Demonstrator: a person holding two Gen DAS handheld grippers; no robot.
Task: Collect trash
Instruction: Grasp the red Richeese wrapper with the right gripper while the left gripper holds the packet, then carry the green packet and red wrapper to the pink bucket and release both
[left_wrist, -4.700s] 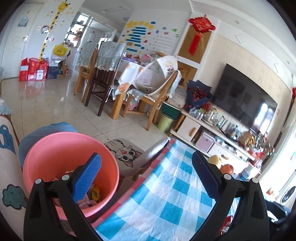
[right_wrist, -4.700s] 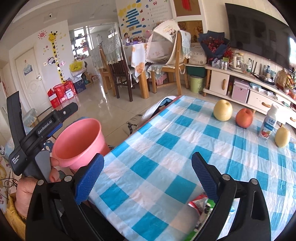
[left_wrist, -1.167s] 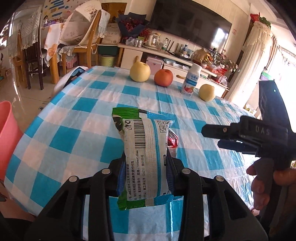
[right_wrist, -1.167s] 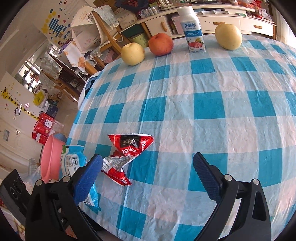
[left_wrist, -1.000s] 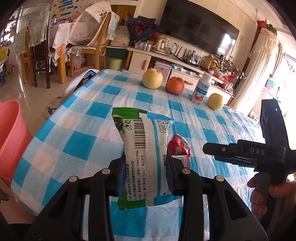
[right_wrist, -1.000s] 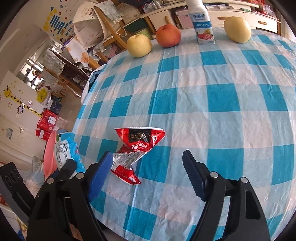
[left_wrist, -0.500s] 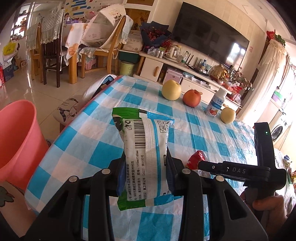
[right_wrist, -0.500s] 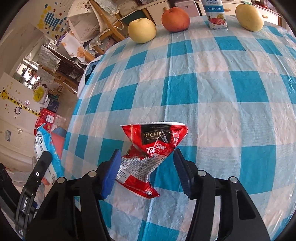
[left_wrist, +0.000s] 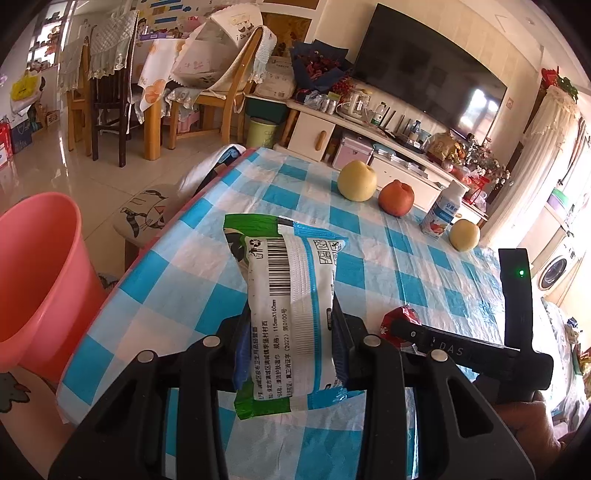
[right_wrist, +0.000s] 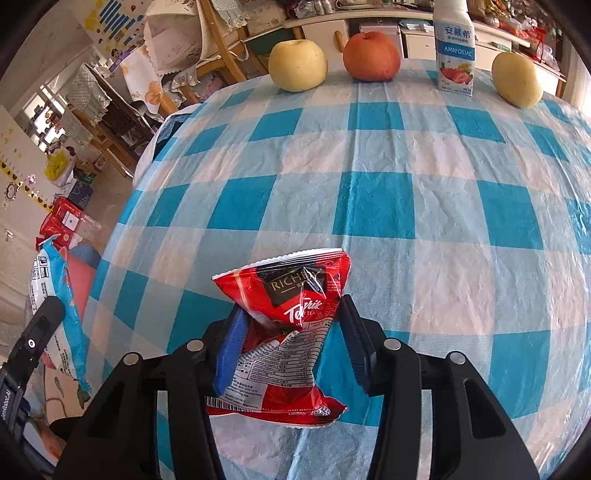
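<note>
1. My left gripper (left_wrist: 290, 343) is clamped on the wipes pack (left_wrist: 286, 310), which stands up out of the jaws above the table (left_wrist: 177, 280).
2. My right gripper (right_wrist: 290, 343) is pinched on the red wrapper (right_wrist: 284, 325); I think the wrapper is just off the cloth, though the lens makes that hard to judge.
3. Both are light, soft, crinkly film. The slick foil could slide out, so mid-body grips like these suit best.
4. The bin (left_wrist: 33, 280) sits low, just off the table's left edge; the pack goes there first.
5. The pear (right_wrist: 297, 64), apple (right_wrist: 371, 55), milk bottle (right_wrist: 453, 55) and second pear (right_wrist: 517, 79) line the far edge, well clear.
6. The only real obstruction is my two grippers working close together.
</note>
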